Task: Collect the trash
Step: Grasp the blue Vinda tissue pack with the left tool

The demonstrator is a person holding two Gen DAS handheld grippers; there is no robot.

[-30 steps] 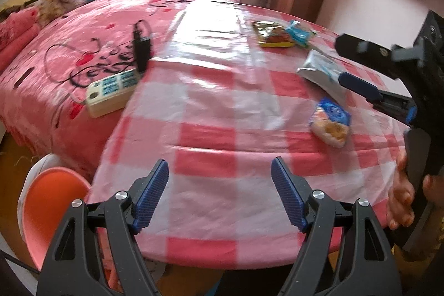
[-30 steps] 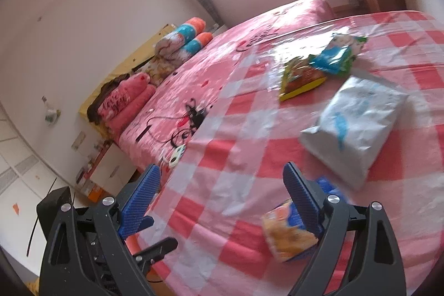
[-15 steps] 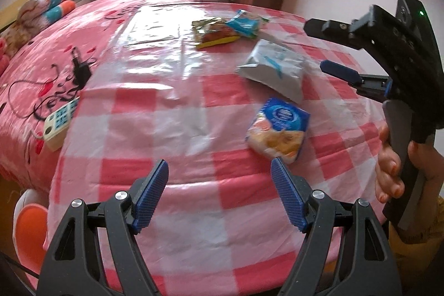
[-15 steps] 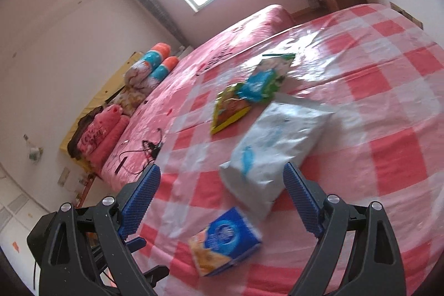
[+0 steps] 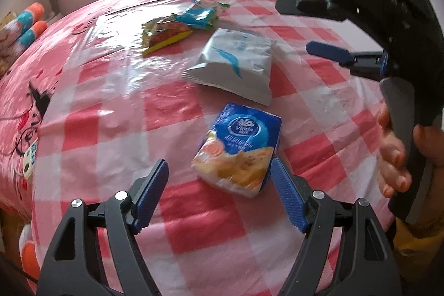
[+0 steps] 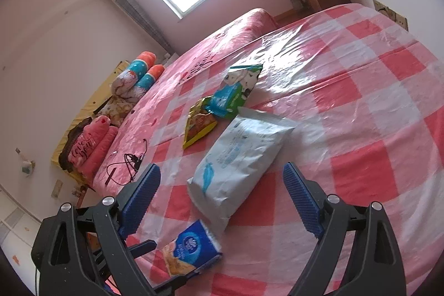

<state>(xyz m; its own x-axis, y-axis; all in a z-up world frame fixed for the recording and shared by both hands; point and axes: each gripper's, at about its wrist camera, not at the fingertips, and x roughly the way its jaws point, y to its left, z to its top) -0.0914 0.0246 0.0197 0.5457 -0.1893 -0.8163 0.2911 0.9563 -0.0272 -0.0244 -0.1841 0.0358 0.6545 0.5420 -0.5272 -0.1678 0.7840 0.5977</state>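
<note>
Left gripper [image 5: 219, 194] spread wide, empty, bracketing the near end of the blue tissue pack [image 5: 238, 149] on the checked tablecloth [image 5: 111, 113], seemingly lined up for pickup. Beyond, white wipes pouch [image 6: 238, 157] and snack wrappers [image 5: 180, 27]. Right gripper [image 6: 220, 199] likewise wide, empty, poised over the pouch.

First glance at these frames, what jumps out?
The red-checked tablecloth fills both views, with trash lined up across it: a blue tissue pack nearest, a white pouch behind it, and two snack wrappers at the far end. The open left tongs frame the tissue pack, while the open right tongs face the pouch.
</note>
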